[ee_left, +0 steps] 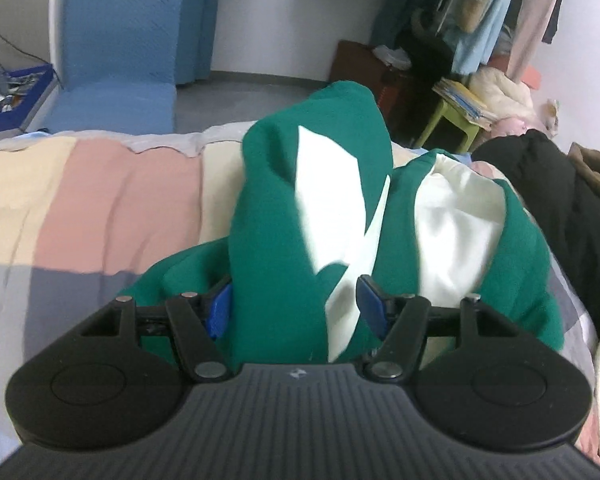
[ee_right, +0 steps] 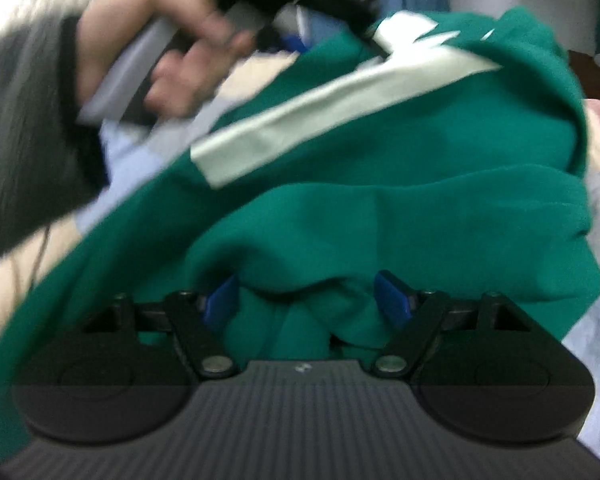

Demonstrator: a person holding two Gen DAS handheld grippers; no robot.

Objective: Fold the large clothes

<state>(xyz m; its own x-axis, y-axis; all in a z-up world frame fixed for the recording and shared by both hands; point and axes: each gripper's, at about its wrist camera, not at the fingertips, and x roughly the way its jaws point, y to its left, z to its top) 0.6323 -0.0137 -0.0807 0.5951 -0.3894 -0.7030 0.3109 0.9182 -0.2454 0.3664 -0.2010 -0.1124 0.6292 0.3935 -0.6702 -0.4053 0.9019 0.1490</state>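
Both grippers, left (ee_left: 296,304) and right (ee_right: 308,300), clamp bunched folds of the green jacket (ee_left: 268,216) (white-striped), lifted over the striped bed cover (ee_left: 80,196). The carrier should keep both ends level, taut, lowering evenly.

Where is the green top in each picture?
Left wrist view: the green top fills the middle, rising from between the left gripper fingers over the striped blanket.
Right wrist view: the green top fills the middle and right, bunched between the right gripper fingers.
Shared landmark: the white stripe on the top.
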